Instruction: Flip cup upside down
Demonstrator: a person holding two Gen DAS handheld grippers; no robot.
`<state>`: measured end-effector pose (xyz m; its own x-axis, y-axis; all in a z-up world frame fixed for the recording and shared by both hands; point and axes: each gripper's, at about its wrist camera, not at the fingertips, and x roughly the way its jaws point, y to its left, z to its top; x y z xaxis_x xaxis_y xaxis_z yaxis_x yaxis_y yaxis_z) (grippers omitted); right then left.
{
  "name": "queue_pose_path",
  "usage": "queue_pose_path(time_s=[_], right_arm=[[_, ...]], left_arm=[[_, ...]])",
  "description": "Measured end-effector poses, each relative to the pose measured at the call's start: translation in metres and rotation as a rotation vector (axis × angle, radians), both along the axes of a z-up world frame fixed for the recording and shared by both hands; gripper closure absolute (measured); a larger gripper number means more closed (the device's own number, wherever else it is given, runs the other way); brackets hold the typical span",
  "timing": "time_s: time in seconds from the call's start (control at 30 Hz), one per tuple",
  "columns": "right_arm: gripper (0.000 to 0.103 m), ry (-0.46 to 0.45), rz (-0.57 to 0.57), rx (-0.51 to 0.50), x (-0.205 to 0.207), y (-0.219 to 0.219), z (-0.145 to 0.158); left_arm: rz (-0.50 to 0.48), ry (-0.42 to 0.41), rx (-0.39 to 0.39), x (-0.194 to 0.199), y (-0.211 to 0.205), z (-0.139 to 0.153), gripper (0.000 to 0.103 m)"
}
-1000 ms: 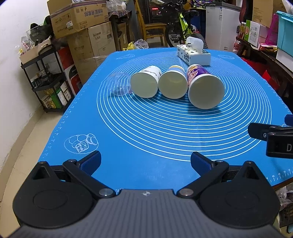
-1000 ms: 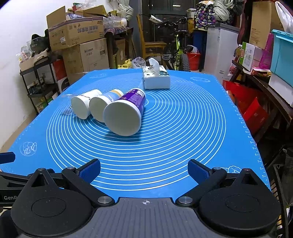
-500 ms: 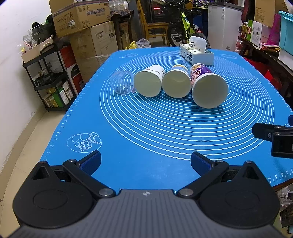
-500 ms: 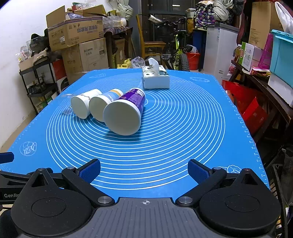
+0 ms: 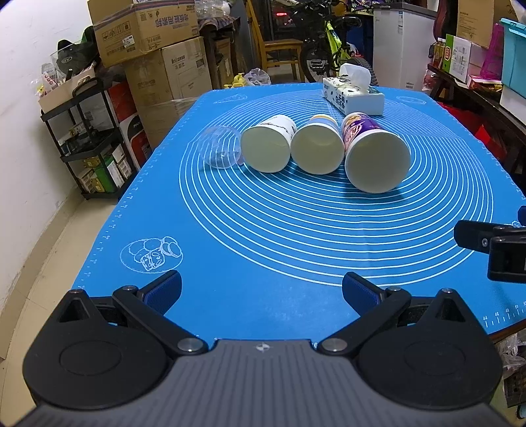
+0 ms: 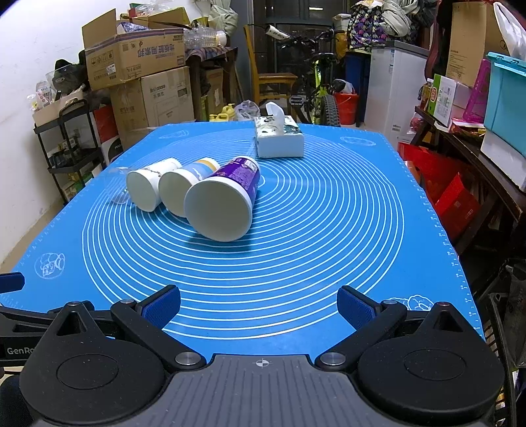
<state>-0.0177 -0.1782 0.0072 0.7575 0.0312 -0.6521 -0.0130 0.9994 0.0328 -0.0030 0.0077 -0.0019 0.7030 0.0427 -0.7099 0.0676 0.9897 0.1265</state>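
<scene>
Three paper cups lie on their sides in a row on the blue mat (image 5: 263,249), mouths toward me: a white one (image 5: 267,147), a white and blue one (image 5: 317,149) and a larger purple one (image 5: 374,154). A clear plastic cup (image 5: 221,147) lies left of them. In the right wrist view the same row shows: the white cup (image 6: 148,187), the white and blue cup (image 6: 180,187), the purple cup (image 6: 223,203). My left gripper (image 5: 261,290) is open and empty above the mat's near edge. My right gripper (image 6: 258,305) is open and empty, well short of the cups.
A tissue box (image 5: 353,98) stands at the mat's far side, behind the cups (image 6: 278,139). Cardboard boxes (image 5: 144,29) and a black shelf (image 5: 88,141) line the left. A bench with boxes (image 6: 460,108) runs along the right. A bicycle (image 6: 315,88) stands behind the table.
My left gripper has moved forward and slightly left, so the cups look nearer and more centred. My right gripper has hardly moved. Both stay open.
</scene>
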Motion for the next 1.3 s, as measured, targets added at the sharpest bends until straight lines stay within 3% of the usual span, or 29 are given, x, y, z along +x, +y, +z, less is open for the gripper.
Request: queue_pose_path(time_s=[0.77,0.87,1.07,1.3], right_arm=[[0.002,-0.009,0.007,0.01,0.005,0.0,-0.001],[0.002,-0.031,0.014,0.017,0.009,-0.001,0.004],[0.002,-0.098,0.033,0.032,0.029,-0.004,0.017],[0.002,-0.157,0.041,0.046,0.062,-0.008,0.028]], left_arm=[[0.003,-0.026,0.01,0.005,0.003,-0.001,0.0],[0.02,-0.06,0.051,0.017,0.006,0.001,0.0],[0.063,-0.11,0.016,0.055,0.029,0.014,0.0],[0.086,-0.167,0.055,0.116,0.044,0.022,0.0]])
